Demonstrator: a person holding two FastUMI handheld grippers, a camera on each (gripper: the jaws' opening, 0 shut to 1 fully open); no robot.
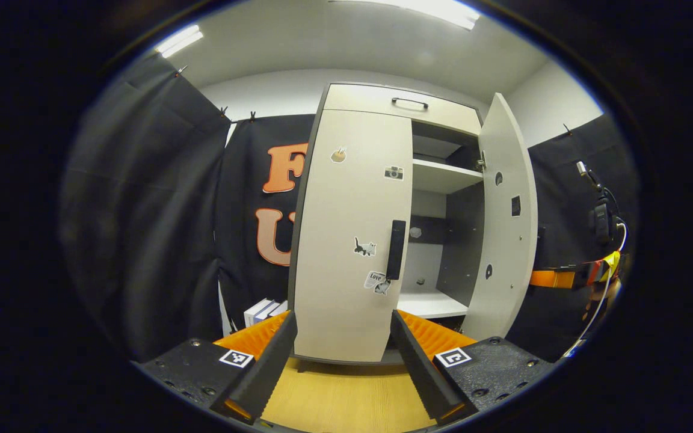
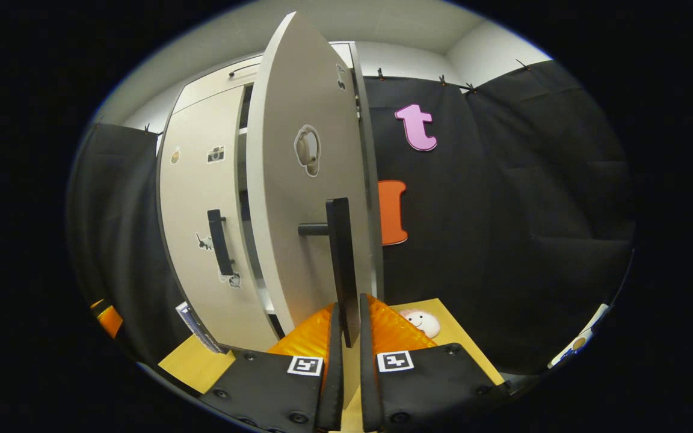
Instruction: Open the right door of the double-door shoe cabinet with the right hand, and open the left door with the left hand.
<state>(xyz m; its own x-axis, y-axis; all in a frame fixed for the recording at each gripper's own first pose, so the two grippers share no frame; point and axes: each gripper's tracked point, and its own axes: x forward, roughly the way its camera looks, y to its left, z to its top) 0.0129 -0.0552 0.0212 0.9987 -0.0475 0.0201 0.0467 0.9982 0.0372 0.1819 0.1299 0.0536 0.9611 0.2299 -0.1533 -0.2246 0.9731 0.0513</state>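
The tall pale-grey double-door shoe cabinet [image 1: 370, 102] stands on a light wooden floor [image 1: 346, 397]. Its flat grey right door [image 2: 298, 198] is swung well open; the sticker-dotted left door [image 1: 346, 240] sits closed. The right gripper [image 2: 346, 337] has its fingers drawn narrow around the lower end of the upright black bar handle [image 2: 340, 264]; actual pad contact is hard to make out. The left gripper [image 1: 340, 361] is spread wide, holding nothing. The left door's vertical black handle [image 1: 396, 249] lies ahead, up and slightly right, well apart.
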